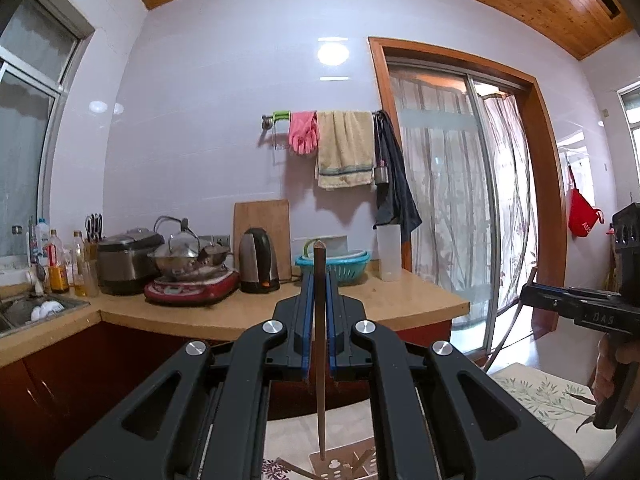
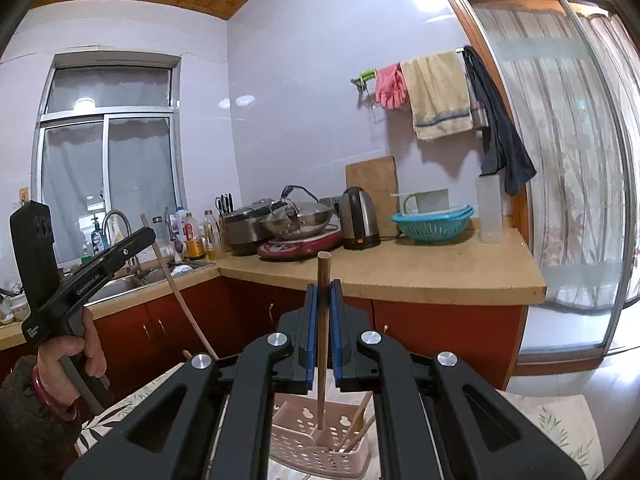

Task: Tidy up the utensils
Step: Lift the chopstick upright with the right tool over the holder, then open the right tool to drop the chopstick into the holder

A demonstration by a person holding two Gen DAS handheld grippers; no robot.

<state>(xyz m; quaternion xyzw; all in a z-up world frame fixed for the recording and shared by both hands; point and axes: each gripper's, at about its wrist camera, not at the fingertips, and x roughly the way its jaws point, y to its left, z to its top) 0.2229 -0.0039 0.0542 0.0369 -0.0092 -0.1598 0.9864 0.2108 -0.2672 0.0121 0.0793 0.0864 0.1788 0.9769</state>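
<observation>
My left gripper [image 1: 319,280] is shut on a brown wooden chopstick [image 1: 319,256] that stands upright. Its lower end hangs just over the pink perforated utensil holder [image 1: 340,468] at the bottom edge. My right gripper [image 2: 324,286] is shut on a second wooden chopstick [image 2: 323,268], also upright, and its lower end reaches into the pink holder [image 2: 304,440]. Several more chopsticks [image 2: 360,416] lean inside the holder. The right wrist view shows the left gripper [image 2: 150,234] at the left, in a hand, with its chopstick [image 2: 188,312] slanting down. The left wrist view has the right gripper [image 1: 528,294] at the right.
The holder sits on a floral tablecloth [image 2: 560,420]. Beyond it is a tan L-shaped counter [image 2: 400,276] over red cabinets. It carries a kettle [image 2: 360,220], a teal colander [image 2: 432,228], pots and bottles, with a sink [image 2: 120,284] at the left. A sliding glass door [image 2: 560,160] is on the right.
</observation>
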